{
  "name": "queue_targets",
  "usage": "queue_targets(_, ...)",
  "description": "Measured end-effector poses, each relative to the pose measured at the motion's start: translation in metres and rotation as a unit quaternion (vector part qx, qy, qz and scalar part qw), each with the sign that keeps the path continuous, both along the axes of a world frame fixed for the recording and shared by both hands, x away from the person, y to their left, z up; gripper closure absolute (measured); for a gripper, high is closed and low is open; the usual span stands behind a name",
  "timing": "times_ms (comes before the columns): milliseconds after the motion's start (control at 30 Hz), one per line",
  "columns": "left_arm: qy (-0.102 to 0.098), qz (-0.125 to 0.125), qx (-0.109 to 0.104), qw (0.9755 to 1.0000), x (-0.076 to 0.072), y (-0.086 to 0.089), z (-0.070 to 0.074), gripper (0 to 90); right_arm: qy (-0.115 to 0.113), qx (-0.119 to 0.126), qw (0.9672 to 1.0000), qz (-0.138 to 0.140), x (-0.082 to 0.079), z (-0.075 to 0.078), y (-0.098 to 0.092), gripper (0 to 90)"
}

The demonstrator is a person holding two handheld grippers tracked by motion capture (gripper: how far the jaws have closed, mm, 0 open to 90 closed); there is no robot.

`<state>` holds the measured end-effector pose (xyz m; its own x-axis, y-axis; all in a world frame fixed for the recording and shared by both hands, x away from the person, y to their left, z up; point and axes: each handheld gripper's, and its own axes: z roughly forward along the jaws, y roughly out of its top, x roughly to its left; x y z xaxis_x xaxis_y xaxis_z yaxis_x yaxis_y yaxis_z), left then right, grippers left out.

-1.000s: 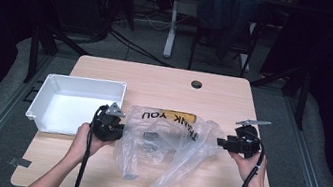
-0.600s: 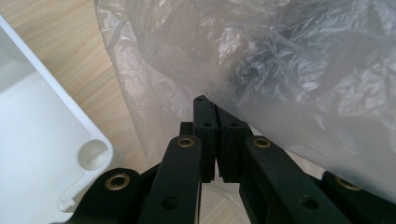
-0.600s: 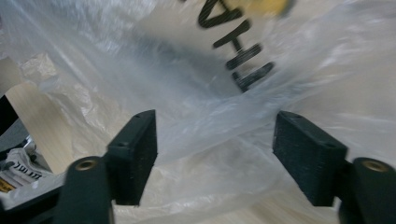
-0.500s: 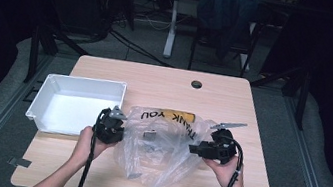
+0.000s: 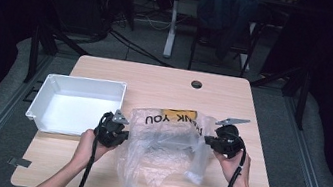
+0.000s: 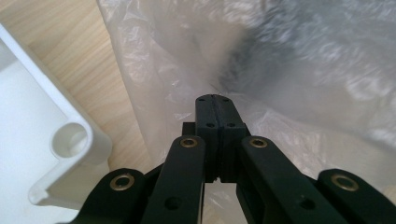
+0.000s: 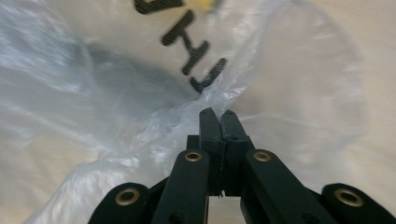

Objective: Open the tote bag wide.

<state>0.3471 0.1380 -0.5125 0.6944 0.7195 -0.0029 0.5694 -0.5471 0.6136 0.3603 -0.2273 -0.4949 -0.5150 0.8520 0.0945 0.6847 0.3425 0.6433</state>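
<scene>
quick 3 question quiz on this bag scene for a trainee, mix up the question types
1. True or false: the left gripper and the right gripper each pinch film of the clear plastic bag.
2. Which thing lies on the table just beyond the left gripper, on the side away from the bag? A) a white tray B) a red bowl C) a stack of books
3. Fill in: the black print on the bag ends in the word ____.

Key
1. True: both pairs of jaws are closed with bag film caught at their tips.
2. A, the white tray.
3. YOU, seen upside down in the high view.
</scene>
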Motion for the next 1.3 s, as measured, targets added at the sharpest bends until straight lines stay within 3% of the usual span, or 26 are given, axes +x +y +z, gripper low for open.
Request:
queue_targets(67, 0.002, -0.001, 0.009, 1.0000, 0.000, -0.002, -0.002, 90.0, -0.013, -0.021, 0.9996, -0.010, 0.006, 0.000, -0.003, 90.0)
queue_targets(167, 0.008, -0.005, 0.020, 0.9997, -0.002, -0.005, -0.007, 90.0, -0.015, -0.042, 0.9988, -0.018, 0.017, -0.004, -0.010, 90.0)
queue_targets(333, 0.018, -0.009, 0.050, 0.9985, -0.004, -0.009, -0.017, 90.0, 0.000, -0.058, 0.9980, -0.028, 0.032, -0.011, -0.021, 90.0)
queue_targets(533, 0.027, -0.016, 0.062, 0.9976, -0.004, -0.011, -0.023, 90.0, 0.028, -0.076, 0.9966, -0.019, 0.039, -0.031, -0.019, 90.0)
queue_targets(600, 0.023, -0.010, 0.058, 0.9980, -0.005, -0.010, -0.020, 83.0, 0.026, -0.068, 0.9973, -0.013, 0.037, -0.030, -0.020, 90.0)
queue_targets(767, 0.011, 0.003, 0.043, 0.9990, -0.014, -0.001, -0.001, 53.0, 0.011, -0.033, 0.9994, -0.001, 0.026, -0.016, -0.021, 90.0)
queue_targets(900, -0.007, 0.010, 0.032, 0.9994, -0.026, 0.005, 0.017, 43.2, 0.006, -0.003, 1.0000, 0.001, 0.020, -0.007, -0.023, 90.0)
queue_targets(1067, -0.033, 0.022, 0.030, 0.9988, -0.032, 0.010, 0.036, 38.0, 0.000, 0.009, 1.0000, 0.002, 0.017, 0.000, -0.021, 90.0)
queue_targets(1133, -0.034, 0.027, 0.022, 0.9988, -0.033, 0.012, 0.039, 36.3, -0.005, 0.018, 0.9998, 0.006, 0.016, 0.001, -0.019, 90.0)
queue_targets(1200, -0.036, 0.021, 0.006, 0.9991, -0.033, 0.012, 0.043, 28.9, -0.008, 0.020, 0.9997, 0.008, 0.015, 0.003, -0.017, 90.0)
queue_targets(1300, -0.046, 0.000, -0.001, 0.9990, -0.037, 0.002, 0.048, 23.2, -0.014, 0.028, 0.9994, 0.015, 0.014, 0.007, -0.013, 90.0)
